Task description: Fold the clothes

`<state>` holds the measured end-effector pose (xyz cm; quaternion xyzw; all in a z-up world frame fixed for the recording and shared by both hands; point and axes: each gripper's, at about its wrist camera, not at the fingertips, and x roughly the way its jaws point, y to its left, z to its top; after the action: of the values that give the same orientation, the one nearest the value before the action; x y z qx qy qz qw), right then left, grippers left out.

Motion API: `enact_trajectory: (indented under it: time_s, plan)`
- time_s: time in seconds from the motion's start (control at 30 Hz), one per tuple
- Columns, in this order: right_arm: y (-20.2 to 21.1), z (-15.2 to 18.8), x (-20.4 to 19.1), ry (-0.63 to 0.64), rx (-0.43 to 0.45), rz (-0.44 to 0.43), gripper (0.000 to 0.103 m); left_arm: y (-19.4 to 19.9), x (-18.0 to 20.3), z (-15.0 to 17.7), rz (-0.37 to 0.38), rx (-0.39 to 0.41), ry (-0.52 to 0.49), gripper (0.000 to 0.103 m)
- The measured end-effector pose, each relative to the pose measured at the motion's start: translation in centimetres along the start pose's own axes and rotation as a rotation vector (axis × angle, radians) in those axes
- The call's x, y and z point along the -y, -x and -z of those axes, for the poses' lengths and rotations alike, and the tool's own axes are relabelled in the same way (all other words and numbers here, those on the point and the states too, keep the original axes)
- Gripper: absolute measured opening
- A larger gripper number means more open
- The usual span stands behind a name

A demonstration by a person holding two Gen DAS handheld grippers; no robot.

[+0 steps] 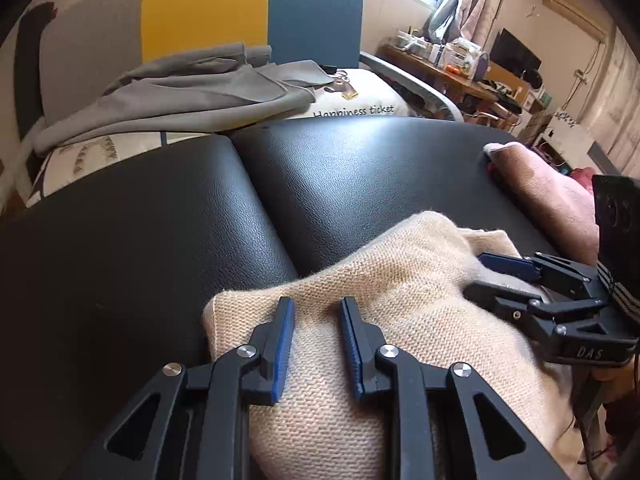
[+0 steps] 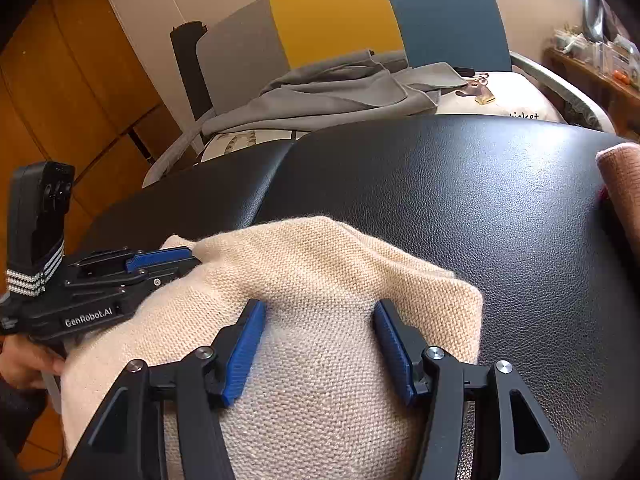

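Note:
A folded cream knit garment (image 1: 400,280) (image 2: 340,264) lies at the near edge of a black leather surface (image 1: 360,168) (image 2: 480,200). My left gripper (image 1: 316,306) hovers over the garment's left part, its jaws a little apart; knit shows in the gap and the pads do not press on it. In the right wrist view, the left gripper (image 2: 188,260) lies at the garment's left edge. My right gripper (image 2: 319,304) stands open over the garment's right corner, holding nothing. In the left wrist view, the right gripper (image 1: 486,276) rests low on the knit.
A pink knit garment (image 1: 548,188) (image 2: 624,176) lies at the surface's right edge. Behind it, a grey, yellow and blue chair holds a grey garment (image 1: 192,88) (image 2: 340,88) and a printed pillow (image 1: 360,96). A cluttered desk (image 1: 460,68) stands far right. A hand (image 2: 28,360) grips the left handle.

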<state>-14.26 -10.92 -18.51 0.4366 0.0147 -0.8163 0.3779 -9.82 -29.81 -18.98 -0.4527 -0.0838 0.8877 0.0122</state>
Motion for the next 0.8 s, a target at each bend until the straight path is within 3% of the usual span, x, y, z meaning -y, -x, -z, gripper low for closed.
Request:
enact_trajectory:
  time_s: [0.13,0.3,0.4,0.5,0.57,0.7,0.73,0.8]
  plan:
    - [0.7,-0.7,0.0,0.001,-0.025,-0.018,0.057,2.4,0.1,-0.4,-0.045,0.053,0.009,0.025]
    - [6.7,-0.9,-2.3,0.099,0.011,-0.036,0.057,7.9,-0.7,1.3,-0.027,0.152,0.021,0.025]
    - [10.8,1.5,-5.0,0.189,-0.004,-0.117,0.057,10.8,-0.5,3.6,0.025,0.179,0.020,0.025]
    - [12.7,5.6,-7.6,0.263,-0.076,-0.170,0.057,12.7,1.3,7.3,0.054,0.196,-0.042,0.025]
    - [12.7,8.6,-8.7,0.302,-0.135,-0.152,0.056,13.6,2.7,10.5,0.061,0.187,-0.073,0.025]
    - [10.4,13.6,-7.1,0.235,-0.260,-0.050,0.052,11.2,4.7,16.0,0.028,0.051,-0.122,0.027]
    - [10.4,14.2,-6.2,0.202,-0.232,-0.060,0.050,10.2,4.6,17.1,0.013,0.012,-0.114,0.028]
    - [10.8,15.0,-4.9,0.147,-0.161,-0.083,0.039,10.5,3.9,17.7,0.040,0.048,-0.046,0.028]
